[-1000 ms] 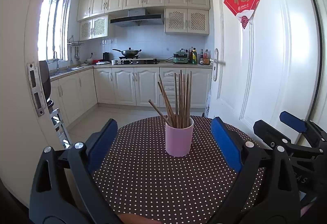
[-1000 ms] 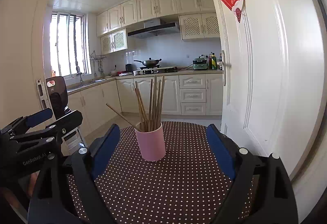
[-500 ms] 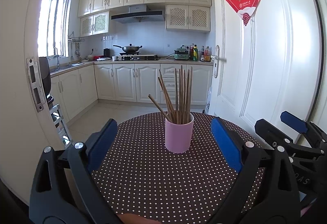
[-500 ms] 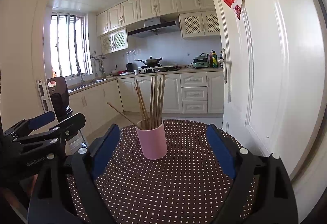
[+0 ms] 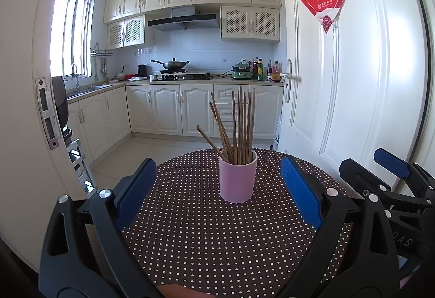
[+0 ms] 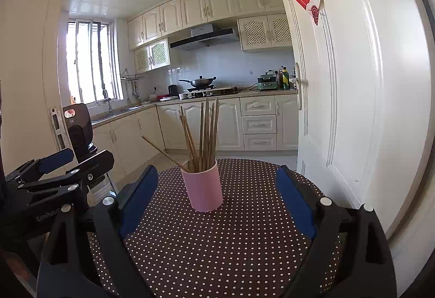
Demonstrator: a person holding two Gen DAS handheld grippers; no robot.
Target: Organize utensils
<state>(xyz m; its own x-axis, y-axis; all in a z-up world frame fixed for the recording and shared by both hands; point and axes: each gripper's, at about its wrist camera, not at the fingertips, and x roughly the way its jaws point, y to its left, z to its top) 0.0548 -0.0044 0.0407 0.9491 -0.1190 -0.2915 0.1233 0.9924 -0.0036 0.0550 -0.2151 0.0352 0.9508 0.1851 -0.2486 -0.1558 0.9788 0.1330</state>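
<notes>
- Pink cup (image 5: 238,179) upright near the middle of the round polka-dot surface (image 5: 217,243), packed with brown chopsticks (image 5: 239,129); most upright, one slanting far out to the left.
- Left gripper (image 5: 217,194) hovering low over the near edge, fingers (image 5: 136,189) spread wide, nothing between them but bare cloth; cup well ahead of the tips.
- Right gripper (image 6: 214,197) alongside, fingers (image 6: 295,205) likewise spread and empty, aimed at the same cup.
- Almost nothing different from a second ago: both views lifted very slightly, cup a touch lower in frame, chopsticks in the same fan, both pairs of fingers just as wide.
- Read as a pause, either before any sorting starts or after the last chopstick has gone in; impossible to tell which.
- No loose utensils visible anywhere on the surface, so probably little left beyond straightening the slanting stick.
</notes>
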